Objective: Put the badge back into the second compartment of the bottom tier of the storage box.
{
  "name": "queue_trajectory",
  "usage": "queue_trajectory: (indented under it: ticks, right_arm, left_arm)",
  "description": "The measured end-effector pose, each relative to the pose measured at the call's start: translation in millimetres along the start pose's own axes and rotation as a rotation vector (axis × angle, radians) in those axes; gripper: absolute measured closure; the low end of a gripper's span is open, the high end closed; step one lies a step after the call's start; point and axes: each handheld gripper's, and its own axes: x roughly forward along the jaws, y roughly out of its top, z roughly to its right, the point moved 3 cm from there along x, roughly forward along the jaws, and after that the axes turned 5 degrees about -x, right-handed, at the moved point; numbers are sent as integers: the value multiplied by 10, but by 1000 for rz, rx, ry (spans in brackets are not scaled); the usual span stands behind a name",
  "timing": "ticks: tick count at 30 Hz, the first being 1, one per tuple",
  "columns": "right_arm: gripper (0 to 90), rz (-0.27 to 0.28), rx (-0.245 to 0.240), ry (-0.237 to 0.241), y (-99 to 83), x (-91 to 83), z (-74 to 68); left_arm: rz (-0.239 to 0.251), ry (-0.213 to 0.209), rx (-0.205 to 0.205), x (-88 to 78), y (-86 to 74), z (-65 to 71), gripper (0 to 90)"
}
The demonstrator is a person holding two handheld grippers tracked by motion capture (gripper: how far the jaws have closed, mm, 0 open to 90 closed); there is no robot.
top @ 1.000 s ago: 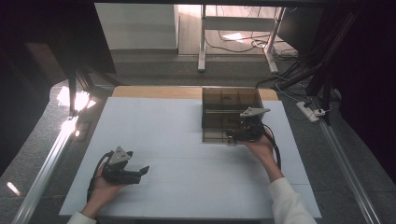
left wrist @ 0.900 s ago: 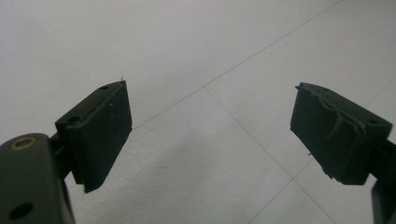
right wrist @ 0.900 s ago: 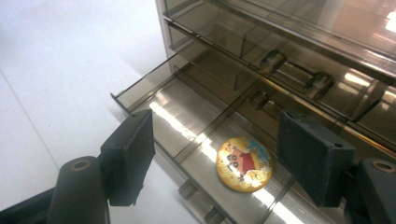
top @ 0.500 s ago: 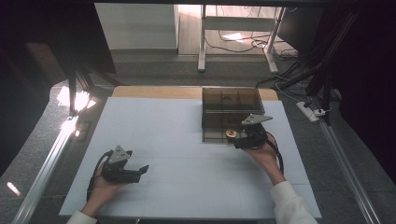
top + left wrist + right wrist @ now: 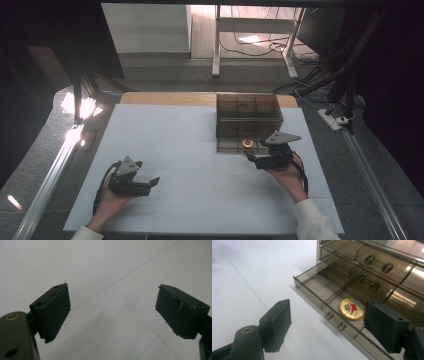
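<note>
right claw (image 5: 327, 322): my jaws just opened, now spread, nothing between | badge (image 5: 352, 308): round yellow one, flat in the open drawer (image 5: 322, 290) of the brown box (image 5: 248, 106), near my claw at 1 o'clock, not touching | left claw (image 5: 112, 312): spread above the white surface (image 5: 200, 150), empty

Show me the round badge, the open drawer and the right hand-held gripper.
Round badge (image 5: 352, 308): right gripper view, on its printed face.
Open drawer (image 5: 308, 287): right gripper view, on its front wall.
Right hand-held gripper (image 5: 251, 158): high view, between its fingertips.
</note>
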Motion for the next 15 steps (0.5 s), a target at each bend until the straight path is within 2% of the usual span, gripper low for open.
queue_trajectory:
  ticks: [8,15]
  right_arm:
    - [216,5,-13,-8,-218,-237,-141]
    - [211,14,17,-13,-465,-433,-188]
  left_arm:
    - [-1,-5,4,7,-1,5,129]
    - [-2,-5,10,7,1,21,130]
